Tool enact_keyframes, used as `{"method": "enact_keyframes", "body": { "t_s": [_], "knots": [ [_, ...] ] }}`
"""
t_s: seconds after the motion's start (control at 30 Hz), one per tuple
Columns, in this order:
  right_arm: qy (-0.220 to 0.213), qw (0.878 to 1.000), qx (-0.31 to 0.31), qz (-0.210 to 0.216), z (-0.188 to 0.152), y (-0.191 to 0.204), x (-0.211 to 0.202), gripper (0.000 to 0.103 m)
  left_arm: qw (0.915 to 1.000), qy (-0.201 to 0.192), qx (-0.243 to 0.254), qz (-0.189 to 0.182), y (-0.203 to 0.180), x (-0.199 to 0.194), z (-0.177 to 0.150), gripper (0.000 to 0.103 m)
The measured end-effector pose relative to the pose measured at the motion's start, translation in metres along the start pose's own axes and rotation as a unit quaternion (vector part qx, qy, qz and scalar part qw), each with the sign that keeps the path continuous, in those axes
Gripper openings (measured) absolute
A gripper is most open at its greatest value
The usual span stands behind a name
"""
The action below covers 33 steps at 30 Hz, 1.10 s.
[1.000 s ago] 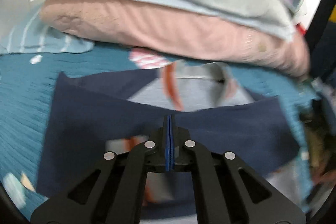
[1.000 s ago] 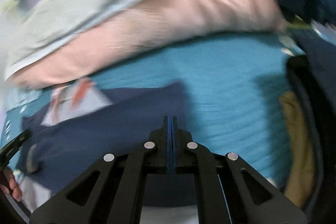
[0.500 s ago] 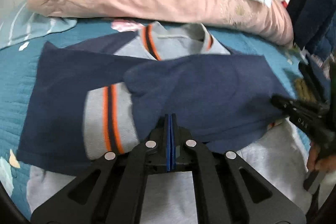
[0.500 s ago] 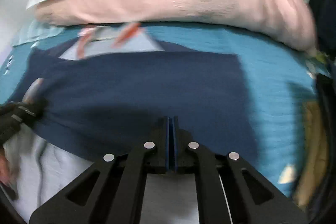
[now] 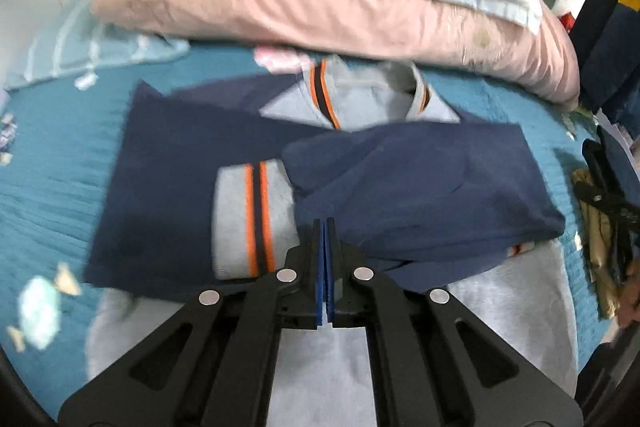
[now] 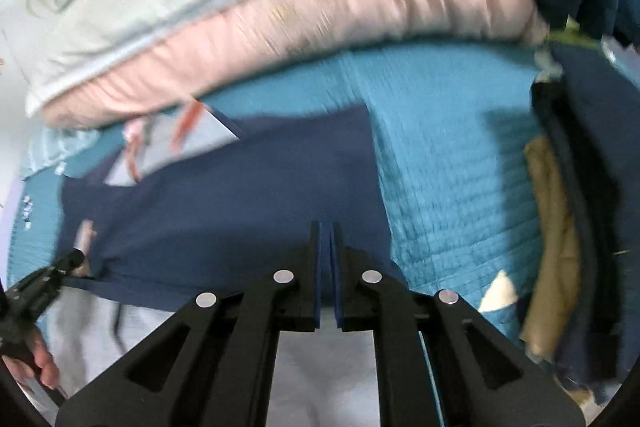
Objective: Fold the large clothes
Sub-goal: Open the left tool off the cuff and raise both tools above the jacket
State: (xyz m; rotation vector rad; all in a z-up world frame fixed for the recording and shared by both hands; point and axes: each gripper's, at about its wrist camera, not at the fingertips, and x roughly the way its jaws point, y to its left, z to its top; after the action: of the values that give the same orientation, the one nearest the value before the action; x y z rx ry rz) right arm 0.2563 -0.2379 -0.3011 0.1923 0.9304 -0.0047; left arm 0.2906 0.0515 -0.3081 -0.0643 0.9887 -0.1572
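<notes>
Nearest, the left gripper (image 5: 325,227) is clenched and empty; the right gripper (image 6: 325,231) is parting, nothing between. Beyond lies a soft, floppy sweatshirt (image 5: 420,179) on the bedspread (image 5: 52,163), sleeves folded inward; the grey hem looks best to grasp.

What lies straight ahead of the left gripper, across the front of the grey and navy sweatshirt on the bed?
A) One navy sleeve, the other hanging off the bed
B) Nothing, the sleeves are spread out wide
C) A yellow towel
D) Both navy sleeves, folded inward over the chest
D: in the left wrist view the left sleeve, with its grey and orange cuff, and the right sleeve both lie folded across the sweatshirt.
</notes>
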Motion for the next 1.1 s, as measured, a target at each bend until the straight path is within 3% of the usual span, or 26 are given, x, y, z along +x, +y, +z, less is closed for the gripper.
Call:
{"method": "enact_keyframes", "body": {
  "t_s": [0.07,0.1,0.13,0.17,0.23,0.3,0.4,0.73,1.1],
  "knots": [
    [-0.013,1.000,-0.001,0.004,0.005,0.013,-0.025,0.035,0.9998,-0.007,-0.012,0.010,-0.001,-0.025,0.006,0.005],
    [-0.022,1.000,-0.002,0.003,0.005,0.017,-0.037,0.057,0.9997,-0.011,-0.016,0.014,-0.003,-0.036,0.008,0.006],
    [-0.038,0.999,-0.006,-0.004,0.007,0.026,-0.054,0.068,0.9995,-0.013,-0.019,0.019,-0.004,-0.045,0.010,0.009],
    [-0.045,0.999,-0.011,-0.008,0.009,0.031,-0.064,0.069,0.9992,-0.018,-0.019,0.029,-0.005,-0.056,0.013,0.016],
    [-0.052,0.998,-0.021,-0.021,0.012,0.041,-0.081,0.083,0.9983,-0.031,-0.019,0.046,-0.009,-0.081,0.016,0.029],
    [-0.064,0.997,-0.028,-0.031,0.013,0.050,-0.101,0.086,0.9973,-0.044,-0.019,0.055,-0.011,-0.100,0.018,0.056],
    [-0.072,0.997,-0.033,-0.026,0.012,0.060,-0.121,0.092,0.9956,-0.062,-0.016,0.068,-0.013,-0.126,0.020,0.064],
    [-0.068,0.997,-0.034,-0.033,0.017,0.073,-0.132,0.094,0.9951,-0.063,-0.015,0.075,-0.010,-0.150,0.024,0.068],
    [-0.035,0.998,-0.025,-0.056,0.062,0.046,-0.070,0.094,0.9956,-0.035,0.002,0.087,0.013,-0.096,0.059,0.074]
  ]
}}
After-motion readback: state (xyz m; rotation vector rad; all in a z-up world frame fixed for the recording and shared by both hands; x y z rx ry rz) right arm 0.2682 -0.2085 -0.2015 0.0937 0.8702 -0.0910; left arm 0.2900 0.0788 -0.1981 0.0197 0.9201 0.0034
